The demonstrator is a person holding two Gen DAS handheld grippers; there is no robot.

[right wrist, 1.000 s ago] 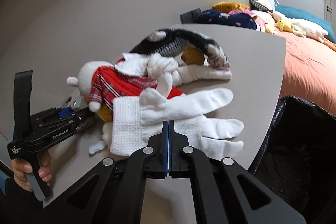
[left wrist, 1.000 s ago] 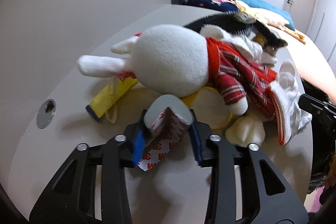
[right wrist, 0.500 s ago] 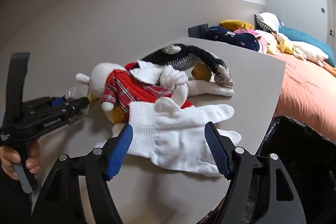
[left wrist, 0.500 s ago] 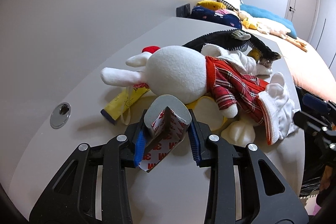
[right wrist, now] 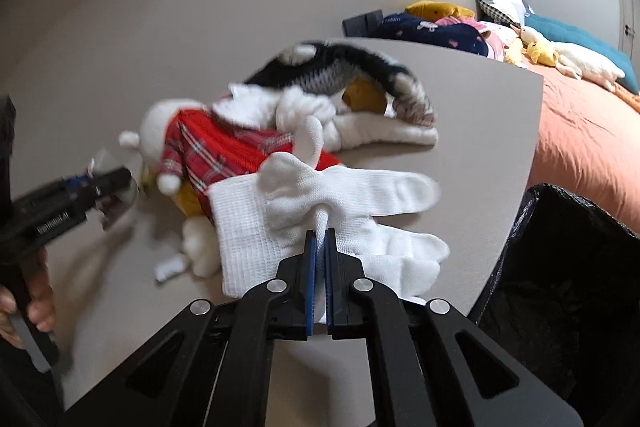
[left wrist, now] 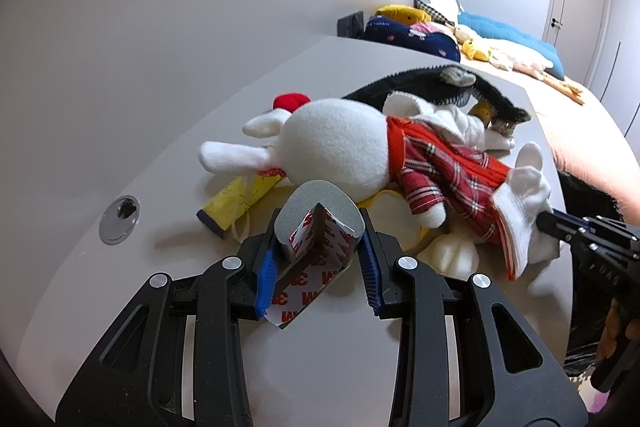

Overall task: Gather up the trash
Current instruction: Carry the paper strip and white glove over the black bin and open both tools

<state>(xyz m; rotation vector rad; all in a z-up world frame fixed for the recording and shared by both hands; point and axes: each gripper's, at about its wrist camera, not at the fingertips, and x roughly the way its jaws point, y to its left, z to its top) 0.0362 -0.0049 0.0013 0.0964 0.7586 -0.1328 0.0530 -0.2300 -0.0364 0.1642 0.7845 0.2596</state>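
Left wrist view: the left gripper (left wrist: pixel 318 259) is pinching a grey foam corner guard (left wrist: pixel 320 211), its red-printed adhesive backing facing the camera; the piece is sitting upright between the blue pads, apparently so it can be carried off as trash. Just ahead of the claw, a white plush rabbit (left wrist: pixel 340 147) in red plaid is lying on the grey table (left wrist: pixel 120 307); a yellow wrapper (left wrist: pixel 240 203) is lying ahead and to the left, partly under the rabbit.

Right wrist view: the right gripper (right wrist: pixel 319 279) is pressing together on a fold of a white knit glove (right wrist: pixel 320 211), which is spreading out ahead of the claw, its cuff against the rabbit. A black trash bag (right wrist: pixel 560 267) is gaping to the right, beside the table edge, probably the destination. A small white scrap (right wrist: pixel 170 267) is lying ahead-left.
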